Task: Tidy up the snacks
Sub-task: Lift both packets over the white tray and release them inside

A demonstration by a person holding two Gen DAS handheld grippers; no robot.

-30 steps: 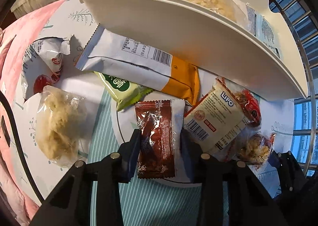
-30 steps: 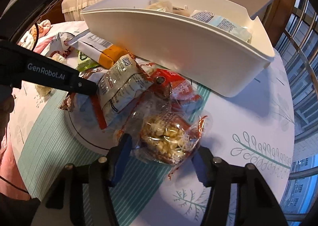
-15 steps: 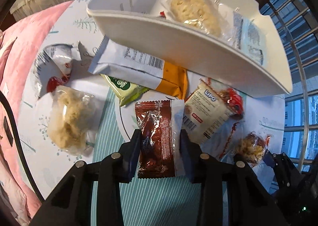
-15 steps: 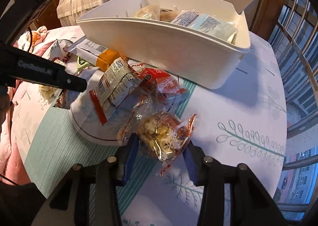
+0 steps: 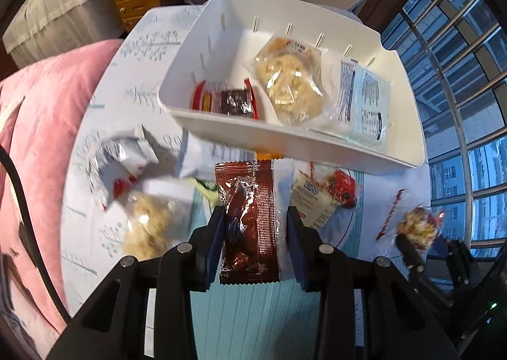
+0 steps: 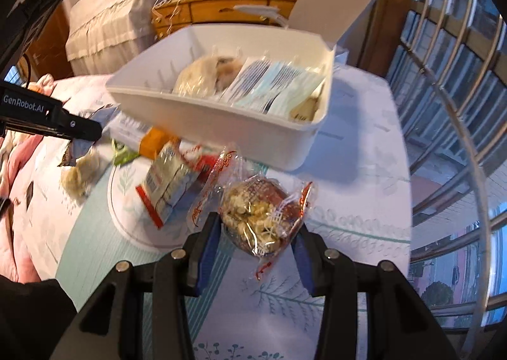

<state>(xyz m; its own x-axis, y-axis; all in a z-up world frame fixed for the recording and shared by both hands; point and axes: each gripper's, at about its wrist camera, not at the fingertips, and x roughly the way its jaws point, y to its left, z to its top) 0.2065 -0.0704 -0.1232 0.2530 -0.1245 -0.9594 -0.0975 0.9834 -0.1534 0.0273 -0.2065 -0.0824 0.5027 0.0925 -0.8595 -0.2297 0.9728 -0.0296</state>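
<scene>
Left gripper (image 5: 255, 244) clamps brown sachet (image 5: 248, 220); right gripper (image 6: 258, 238) clamps clear-wrapped nut snack (image 6: 258, 220). Both held above tablecloth (image 6: 358, 201). Ahead: Lipo packet (image 6: 169, 186), then white bin (image 5: 221, 130) holding a clear-wrapped cookie (image 5: 290, 87).

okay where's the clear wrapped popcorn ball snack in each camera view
Left wrist: popcorn ball snack at lower right edge, in the right gripper.
Right wrist: centre bottom, clamped by the same gripper.
Shared landmark: white bin, above the snack in both.
</scene>
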